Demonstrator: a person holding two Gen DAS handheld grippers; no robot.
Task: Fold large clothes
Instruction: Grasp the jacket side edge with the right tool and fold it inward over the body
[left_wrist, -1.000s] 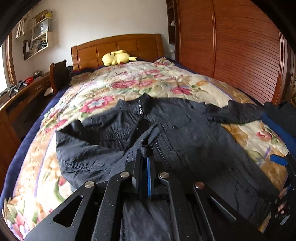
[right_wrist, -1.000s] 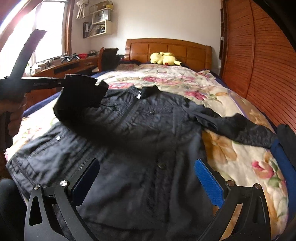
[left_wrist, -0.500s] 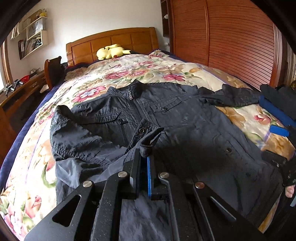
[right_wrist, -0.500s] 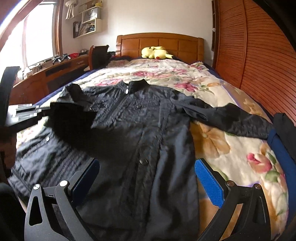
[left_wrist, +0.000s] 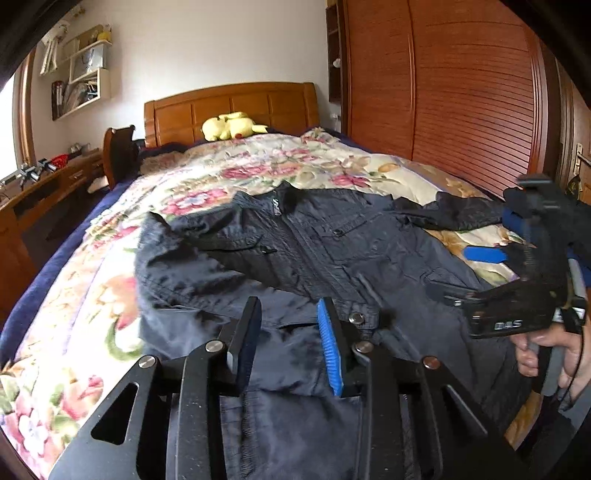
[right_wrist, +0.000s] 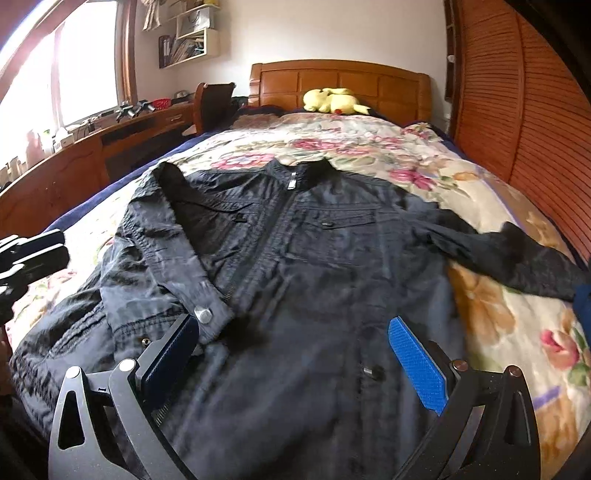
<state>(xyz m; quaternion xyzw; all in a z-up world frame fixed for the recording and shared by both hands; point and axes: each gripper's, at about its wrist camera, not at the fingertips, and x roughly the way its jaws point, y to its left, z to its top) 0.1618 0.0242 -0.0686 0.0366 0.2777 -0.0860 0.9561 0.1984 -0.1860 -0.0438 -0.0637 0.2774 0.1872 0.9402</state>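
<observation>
A dark navy jacket (right_wrist: 295, 266) lies face up on the flowered bedspread (right_wrist: 369, 147), collar (right_wrist: 299, 171) toward the headboard (right_wrist: 340, 85) and hem toward the foot of the bed. Its zip runs down the middle, with a buttoned chest pocket on either side. The cloth is thin and creased.

On the left, the sleeve (right_wrist: 173, 236) is folded in over the body, running from the shoulder down to a cuff (right_wrist: 207, 317) with a metal snap that rests near the zip. The jacket's left flank sits close to the left edge of the bed, where a blue sheet (right_wrist: 96, 206) shows beside a wooden desk (right_wrist: 74, 158). The left gripper (left_wrist: 288, 332) hangs above the lower front of the jacket with its jaws opening; only loose cloth shows beneath the gap and the pads press on nothing.

In the middle, the body lies mostly flat. Beyond the collar the bedspread is free up to a yellow plush toy (right_wrist: 334, 100) at the headboard.

On the right, the other sleeve (right_wrist: 509, 254) stretches out sideways across the spread toward the right edge of the bed, beside the slatted wardrobe (right_wrist: 535, 110). Bare bedspread lies in front of this sleeve, toward the foot. The right gripper (right_wrist: 295, 347) stands wide open over the hem area, holding nothing.
</observation>
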